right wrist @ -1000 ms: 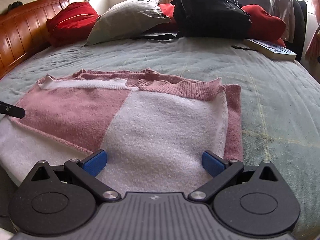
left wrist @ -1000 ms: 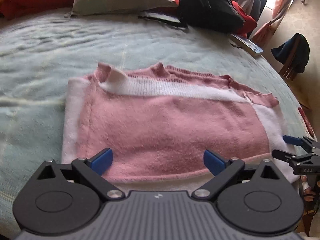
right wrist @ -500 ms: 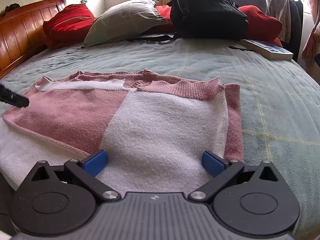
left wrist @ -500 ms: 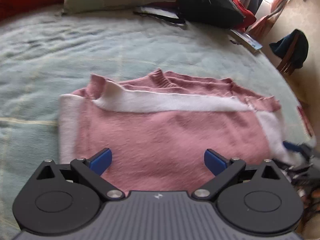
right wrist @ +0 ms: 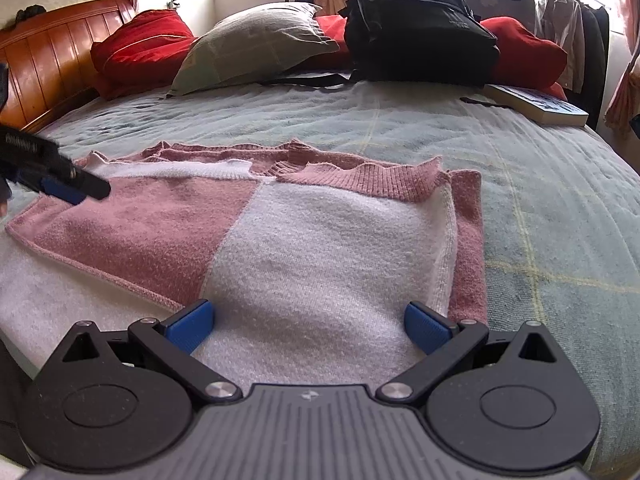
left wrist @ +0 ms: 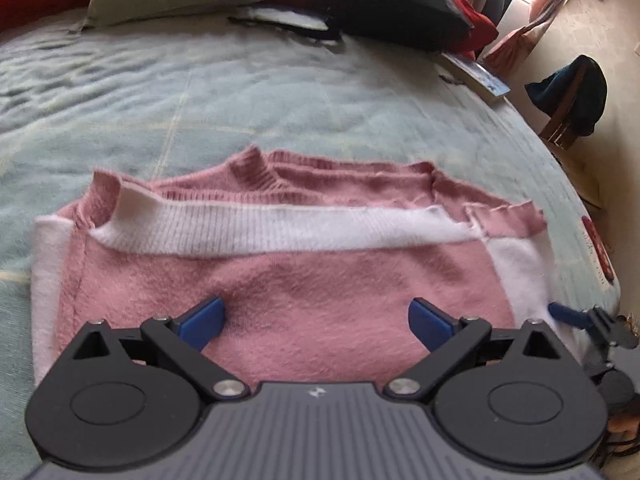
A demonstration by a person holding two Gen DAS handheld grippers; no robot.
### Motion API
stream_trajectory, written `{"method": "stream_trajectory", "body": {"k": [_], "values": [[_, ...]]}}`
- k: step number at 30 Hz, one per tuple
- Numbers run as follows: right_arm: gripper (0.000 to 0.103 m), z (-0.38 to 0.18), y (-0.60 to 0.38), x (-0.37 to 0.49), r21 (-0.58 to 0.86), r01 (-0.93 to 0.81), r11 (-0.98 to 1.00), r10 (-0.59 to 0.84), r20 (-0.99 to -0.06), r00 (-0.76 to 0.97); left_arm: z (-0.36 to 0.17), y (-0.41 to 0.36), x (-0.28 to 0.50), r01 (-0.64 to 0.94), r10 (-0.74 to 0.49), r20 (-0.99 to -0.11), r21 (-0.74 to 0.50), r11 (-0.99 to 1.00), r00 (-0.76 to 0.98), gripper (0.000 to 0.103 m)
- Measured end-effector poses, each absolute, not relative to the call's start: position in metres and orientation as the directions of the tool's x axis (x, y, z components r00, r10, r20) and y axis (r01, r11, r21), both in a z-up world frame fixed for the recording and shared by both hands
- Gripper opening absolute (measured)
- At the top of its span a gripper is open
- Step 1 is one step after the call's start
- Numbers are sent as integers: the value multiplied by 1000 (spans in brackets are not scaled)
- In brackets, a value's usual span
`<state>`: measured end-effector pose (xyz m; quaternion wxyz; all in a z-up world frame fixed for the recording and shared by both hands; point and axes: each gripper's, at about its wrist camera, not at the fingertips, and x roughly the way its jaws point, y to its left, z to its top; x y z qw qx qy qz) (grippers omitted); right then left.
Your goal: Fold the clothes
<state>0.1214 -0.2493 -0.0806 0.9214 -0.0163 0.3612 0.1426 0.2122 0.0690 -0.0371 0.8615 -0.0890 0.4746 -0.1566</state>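
Note:
A pink and white knitted sweater [left wrist: 288, 280] lies partly folded on the bed, with a white ribbed band across its upper part. My left gripper [left wrist: 316, 322] is open, its blue pads spread over the pink panel with nothing between them. The right gripper's blue tip [left wrist: 568, 316] shows at the sweater's right edge. In the right wrist view the same sweater [right wrist: 320, 256] lies flat, white panel nearest. My right gripper [right wrist: 310, 326] is open over that white panel. The left gripper's fingers [right wrist: 60, 184] reach in from the left edge above the pink panel.
The pale green bedspread [right wrist: 540, 184] spreads beyond the sweater. A grey pillow [right wrist: 256, 44], red cushions [right wrist: 140, 48], a black backpack [right wrist: 416, 28] and a book [right wrist: 536, 104] lie at the far end. A wooden headboard [right wrist: 44, 60] stands left. A chair with dark clothing [left wrist: 572, 96] stands beside the bed.
My left gripper has moved forward over the sweater's near edge onto the pink panel. The right gripper has barely shifted. Both stayed open.

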Motion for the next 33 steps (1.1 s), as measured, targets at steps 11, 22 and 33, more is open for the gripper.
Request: {"method": "stream_trajectory", "body": {"k": [11,22,33], "values": [[103,-73,-249,120,77,-261,962,243,-675,696,-42,22,192,262,-253,-790,-121,957,559,99],[103,-64,-211,162,100,-298,949,282,-689,668,-17,28,139,242,-204,-721,-51,969,662,99],[103,-55,-197,180,55,-236,970,208,-686,697,-16,57,126,126,-142,-711,-75,989,688,99]]}}
